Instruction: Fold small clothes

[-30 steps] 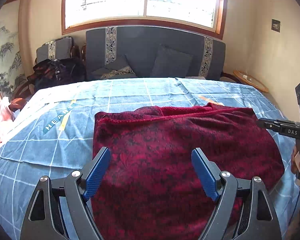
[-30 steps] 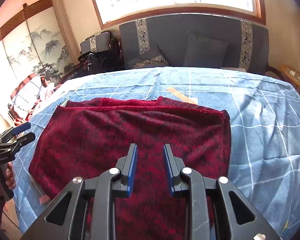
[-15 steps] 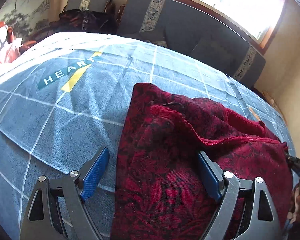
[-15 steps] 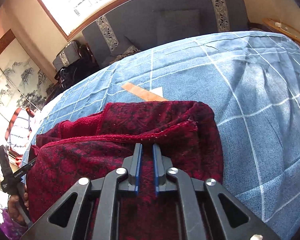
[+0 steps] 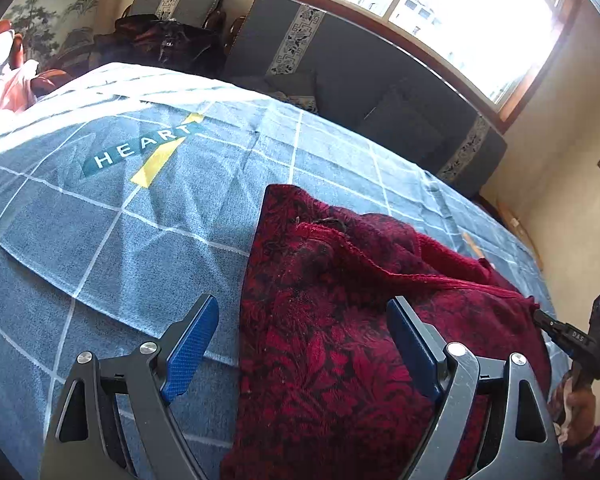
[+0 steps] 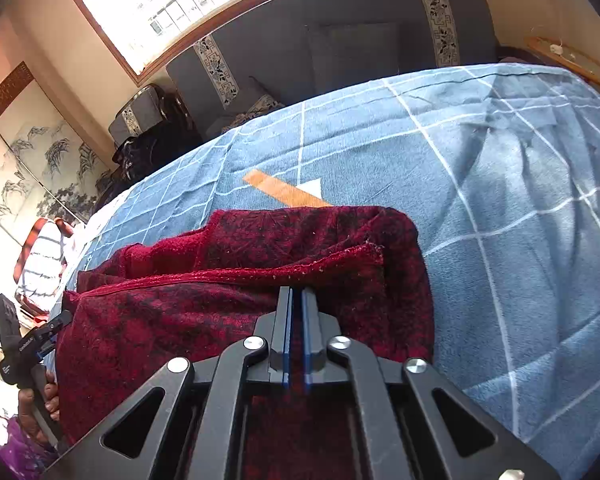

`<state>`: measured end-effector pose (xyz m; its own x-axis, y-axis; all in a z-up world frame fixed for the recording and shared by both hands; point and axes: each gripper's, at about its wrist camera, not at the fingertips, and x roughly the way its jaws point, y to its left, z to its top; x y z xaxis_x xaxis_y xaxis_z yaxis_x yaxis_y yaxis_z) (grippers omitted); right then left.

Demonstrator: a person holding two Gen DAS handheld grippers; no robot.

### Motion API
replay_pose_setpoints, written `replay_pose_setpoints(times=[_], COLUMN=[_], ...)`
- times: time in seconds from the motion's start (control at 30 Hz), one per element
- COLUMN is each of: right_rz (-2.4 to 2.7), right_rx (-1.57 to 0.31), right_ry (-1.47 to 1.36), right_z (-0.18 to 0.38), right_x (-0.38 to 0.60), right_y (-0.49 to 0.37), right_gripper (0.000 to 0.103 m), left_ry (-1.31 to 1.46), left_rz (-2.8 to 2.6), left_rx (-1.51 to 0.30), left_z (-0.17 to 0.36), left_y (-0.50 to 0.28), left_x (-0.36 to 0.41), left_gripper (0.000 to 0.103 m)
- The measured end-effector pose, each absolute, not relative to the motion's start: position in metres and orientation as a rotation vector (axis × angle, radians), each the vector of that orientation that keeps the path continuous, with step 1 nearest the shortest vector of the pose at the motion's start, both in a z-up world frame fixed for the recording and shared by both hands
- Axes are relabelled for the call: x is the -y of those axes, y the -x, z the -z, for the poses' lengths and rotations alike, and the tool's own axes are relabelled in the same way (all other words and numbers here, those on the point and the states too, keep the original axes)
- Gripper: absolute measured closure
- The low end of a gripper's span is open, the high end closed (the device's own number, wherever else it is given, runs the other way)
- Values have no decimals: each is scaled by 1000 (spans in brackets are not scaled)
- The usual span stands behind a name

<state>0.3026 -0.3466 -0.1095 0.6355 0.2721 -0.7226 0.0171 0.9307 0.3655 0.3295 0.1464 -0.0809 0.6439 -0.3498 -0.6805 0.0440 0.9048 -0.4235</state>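
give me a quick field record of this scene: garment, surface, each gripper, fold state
garment: red patterned cloth, partly folded, near layer raised over the far one
surface: blue checked bedspread
left gripper: open, jaws astride the cloth's left edge, pads not pressing
right gripper: nearly closed, jaws have just eased apart a little, cloth's folded edge between them
fold state: under way, not flat
background: grey sofa under a window

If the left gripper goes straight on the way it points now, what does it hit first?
Most likely the red cloth: the left gripper has its open jaws straddling the cloth's edge, with the blue bedcover just beside; depth is unclear.
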Motion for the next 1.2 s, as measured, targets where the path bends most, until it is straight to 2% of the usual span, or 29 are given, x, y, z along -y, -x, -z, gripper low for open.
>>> replay_pose_setpoints(times=[0.07,0.1,0.13,0.17,0.2,0.23,0.33,0.43,0.6,0.73,0.97,1.1,1.2], right_rz=[-169,-183,-209,-256,-315,-369,-478,-488,-518,-504,-471,-463,-473], right_rx=[-734,-680,-645,-620,-602,-590,-587,-626,-728,-740,-752,-764,-757], right_ry=[-331,-321,-325,-349,-379,-402,-360,-189,-55,-109,-166,-178,-188], right_z=[75,60,48,40,35,34,43,64,96,99,110,116,118], right_x=[345,344,341,338,333,326,288,241,203,207,211,208,205], right_y=[-271,-254,-236,-219,-202,-185,-134,-97,-77,-84,-92,-93,-94], right_gripper=[89,83,71,63,45,34,34,34,34,34,33,31,25], left_ry=[395,370,337,295,251,213,188,241,218,281,553,508,475], left_rz=[287,308,330,355,376,393,472,570,686,700,788,829,844], left_rx=[-815,-816,-827,-848,-877,-911,-975,-1026,-1069,-1071,-1060,-1093,-1065], left_z=[63,55,50,49,50,53,69,84,97,106,118,117,116], left_y=[-312,-306,-303,-300,-299,-298,-298,-298,-300,-314,-356,-372,-377], left_x=[-159,-164,-167,-169,-168,-167,-166,-164,-152,-156,-184,-176,-172], left_gripper=[17,17,17,16,16,16,16,16,16,16,17,17,17])
